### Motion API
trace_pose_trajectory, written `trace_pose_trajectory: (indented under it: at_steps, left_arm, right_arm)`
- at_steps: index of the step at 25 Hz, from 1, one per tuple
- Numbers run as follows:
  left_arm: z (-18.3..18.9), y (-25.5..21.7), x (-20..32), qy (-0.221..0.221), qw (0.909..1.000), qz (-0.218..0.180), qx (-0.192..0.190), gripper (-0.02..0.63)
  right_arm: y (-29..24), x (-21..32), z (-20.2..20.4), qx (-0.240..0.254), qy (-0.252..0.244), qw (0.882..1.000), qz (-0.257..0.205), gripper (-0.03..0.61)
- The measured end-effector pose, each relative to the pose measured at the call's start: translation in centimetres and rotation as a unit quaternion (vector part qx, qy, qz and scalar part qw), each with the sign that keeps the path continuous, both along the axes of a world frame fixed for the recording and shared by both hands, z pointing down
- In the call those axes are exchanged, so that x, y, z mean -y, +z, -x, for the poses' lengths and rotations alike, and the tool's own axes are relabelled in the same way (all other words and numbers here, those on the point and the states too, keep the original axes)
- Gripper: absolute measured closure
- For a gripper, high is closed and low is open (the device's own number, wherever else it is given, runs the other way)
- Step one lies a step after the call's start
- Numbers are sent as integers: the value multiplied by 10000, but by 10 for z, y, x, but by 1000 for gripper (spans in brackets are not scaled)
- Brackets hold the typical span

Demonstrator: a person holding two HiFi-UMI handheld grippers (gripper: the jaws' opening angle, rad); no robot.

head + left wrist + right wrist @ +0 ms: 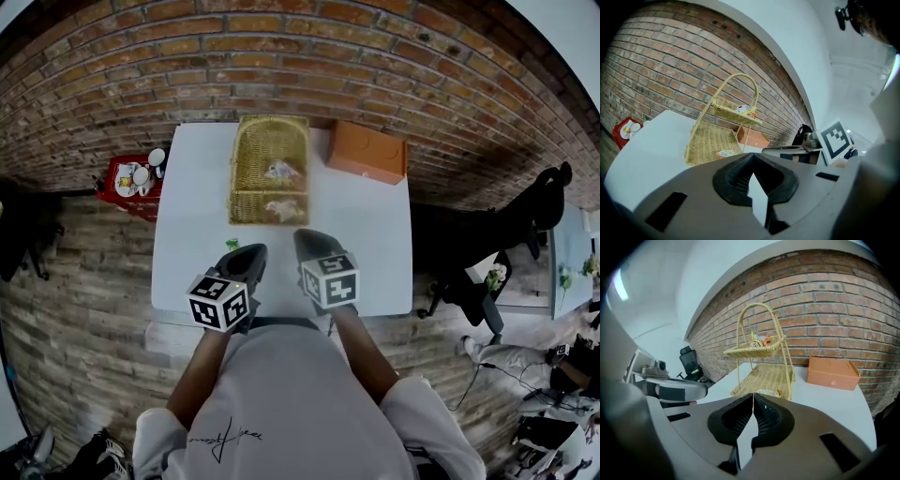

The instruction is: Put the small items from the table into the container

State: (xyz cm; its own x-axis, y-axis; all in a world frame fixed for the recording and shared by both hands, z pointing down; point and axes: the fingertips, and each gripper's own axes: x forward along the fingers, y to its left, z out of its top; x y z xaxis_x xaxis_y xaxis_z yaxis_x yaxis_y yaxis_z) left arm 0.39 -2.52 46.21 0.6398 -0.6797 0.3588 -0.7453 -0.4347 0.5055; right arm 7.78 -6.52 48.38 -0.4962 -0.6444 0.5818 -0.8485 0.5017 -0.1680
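1. Left gripper: the pads meet tip to tip with nothing between them. I hold it low over the near edge of the white table, parked, I judge, so it stays out of the other one's way.
2. Right gripper: the pads are pressed together. No item shows between them, though something very thin would be hard to make out. It points toward the basket, which suits a carry there.
3. Wicker basket: two tiers under a hoop handle, standing at the table's far centre. Its open sides make both tiers reachable from my side.
4. Small items: one on the upper tier and one on the lower tier. A small green piece lies on the table just beside the left gripper, not yet stowed.
5. Orange box: right of the basket, by the brick wall, clear of the working path.
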Motion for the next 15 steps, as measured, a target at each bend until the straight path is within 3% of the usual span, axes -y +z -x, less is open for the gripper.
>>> trace_pose_trajectory:
  at_steps: [8, 15]
  left_arm:
    - [0, 2, -10, -19, 10000, -33, 67, 604]
    - [-6, -10, -20, 41, 9994, -294, 184, 605]
  right_arm:
    - [-21, -32, 8, 88, -170, 9997, -171, 557]
    - [-27, -52, 8, 185, -213, 9994, -204, 557]
